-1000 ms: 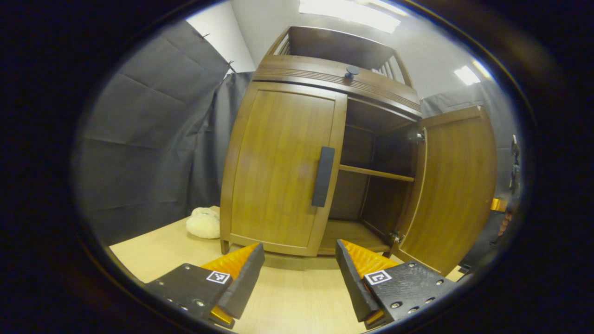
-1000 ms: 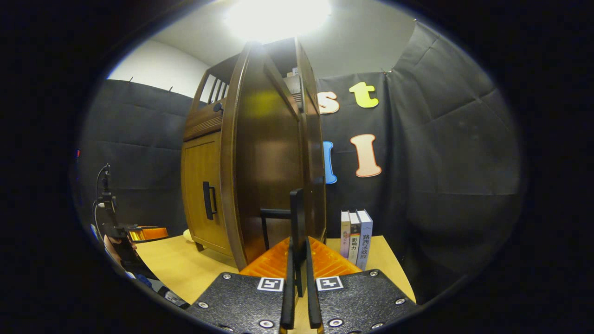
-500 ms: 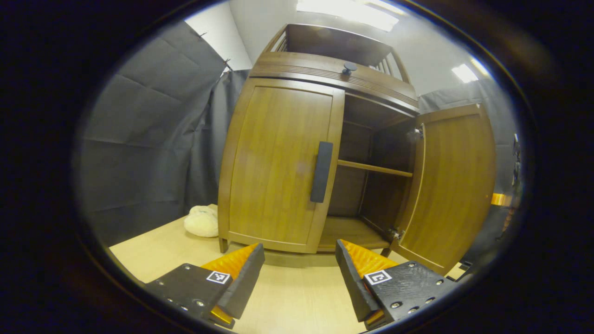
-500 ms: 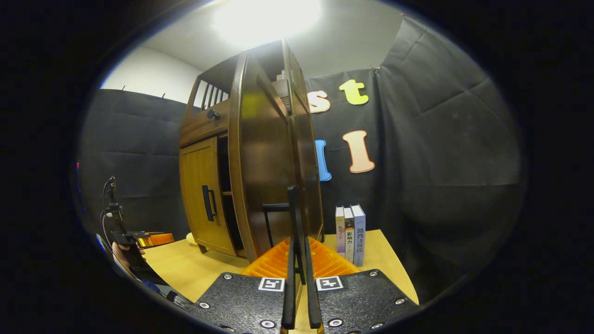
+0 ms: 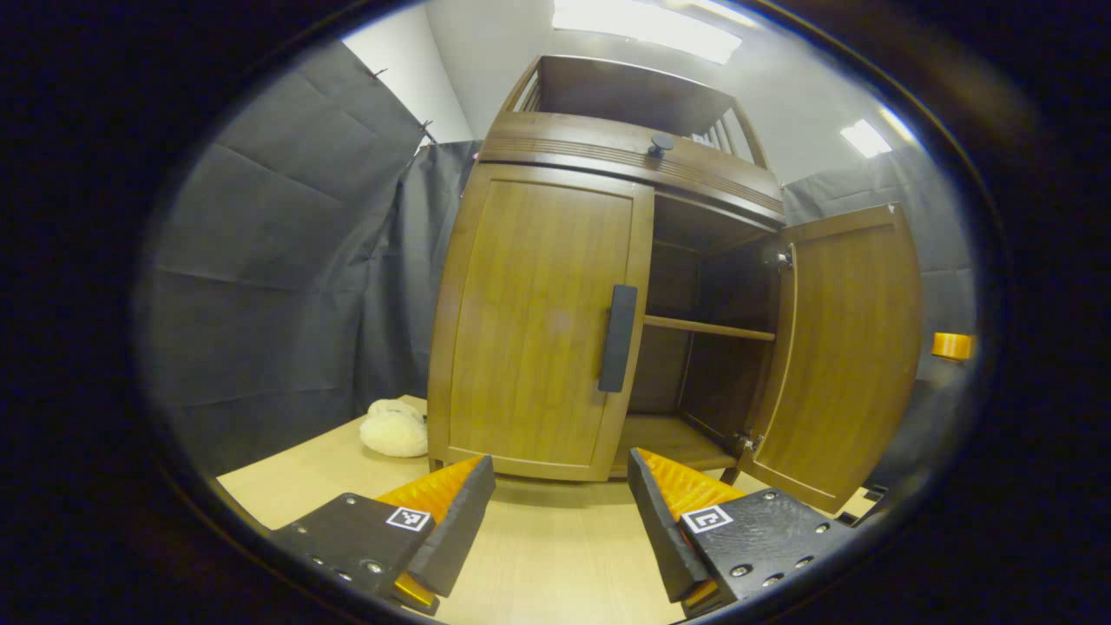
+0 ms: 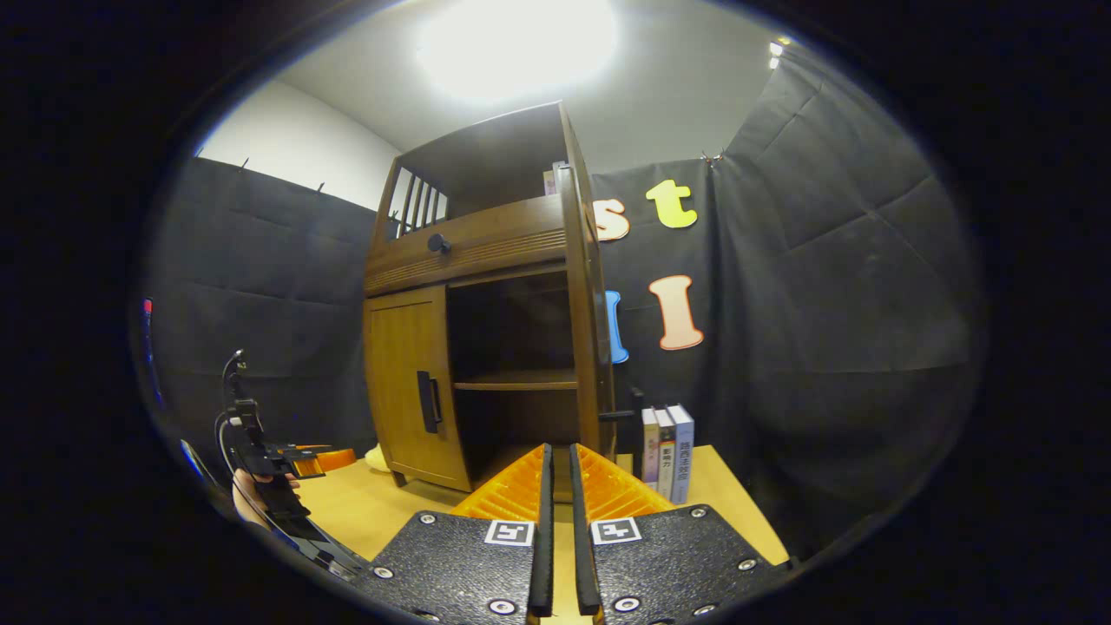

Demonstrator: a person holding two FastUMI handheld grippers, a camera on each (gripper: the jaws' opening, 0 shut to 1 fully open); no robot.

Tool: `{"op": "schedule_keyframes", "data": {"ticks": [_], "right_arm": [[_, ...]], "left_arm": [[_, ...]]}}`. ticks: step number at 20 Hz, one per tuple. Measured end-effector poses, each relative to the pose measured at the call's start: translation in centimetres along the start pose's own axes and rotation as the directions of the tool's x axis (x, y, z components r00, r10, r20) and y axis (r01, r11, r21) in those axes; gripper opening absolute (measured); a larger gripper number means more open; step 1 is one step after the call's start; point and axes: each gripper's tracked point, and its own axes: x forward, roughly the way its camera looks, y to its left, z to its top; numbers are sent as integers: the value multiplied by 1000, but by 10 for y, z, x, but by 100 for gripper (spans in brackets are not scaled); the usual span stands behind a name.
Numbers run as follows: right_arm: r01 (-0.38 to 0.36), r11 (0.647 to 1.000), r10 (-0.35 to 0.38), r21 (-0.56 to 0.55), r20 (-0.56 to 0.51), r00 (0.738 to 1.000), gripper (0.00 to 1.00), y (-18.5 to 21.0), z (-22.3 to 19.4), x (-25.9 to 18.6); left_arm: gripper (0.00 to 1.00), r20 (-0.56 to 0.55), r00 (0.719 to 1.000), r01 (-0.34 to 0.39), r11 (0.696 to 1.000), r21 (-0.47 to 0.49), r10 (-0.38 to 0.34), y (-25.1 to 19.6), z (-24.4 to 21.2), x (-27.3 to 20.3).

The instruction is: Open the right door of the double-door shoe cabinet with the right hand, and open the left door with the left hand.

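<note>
The right door (image 5: 846, 351) stands swung wide at 3 o'clock, the left door (image 5: 542, 321) closed (handle (image 5: 617, 338) untouched), left gripper (image 5: 560, 512) spread apart, right gripper (image 6: 556, 512) nearly closed on nothing

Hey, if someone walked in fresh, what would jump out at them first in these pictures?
The wooden shoe cabinet on the table, its right door swung wide over a bare shelf while the left door sits closed. The left tool hangs open below the left door's dark handle.
</note>
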Motion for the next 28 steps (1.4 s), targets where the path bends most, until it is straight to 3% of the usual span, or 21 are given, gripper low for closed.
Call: {"op": "schedule_keyframes", "data": {"ticks": [2,4,5,6,9,10,17,21,25,28], "right_arm": [[-60,998,60,2,-16,998,10,27,-4,9],[-61,997,59,-39,-45,997,24,41,-9,22],[-54,996,51,-67,-50,997,37,45,-11,28],[-52,995,48,-85,-52,997,42,54,-13,34],[-50,993,45,-107,-53,998,87,75,-20,52],[-37,994,31,-106,-55,998,92,75,-25,53],[-25,992,18,-127,-55,998,94,81,-47,66],[-28,994,22,-105,-62,998,94,75,-61,74],[-23,992,15,-128,-63,998,94,68,-69,82],[-30,992,22,-122,-65,998,94,71,-70,80]], "left_arm": [[88,33,999,1,999,44,-2,0,5,0],[88,56,998,-18,997,80,13,2,11,-2],[88,61,998,-24,996,90,18,2,15,-2],[89,67,998,-20,996,93,14,1,17,-2],[88,97,995,-11,995,101,1,-1,27,0],[88,96,995,-18,995,99,9,-1,26,-1],[89,165,983,56,989,136,-79,-34,32,5],[89,171,982,64,990,124,-84,-35,43,30],[88,158,985,37,983,181,-66,-35,44,43],[89,104,994,24,985,173,-42,-29,32,43]]}}
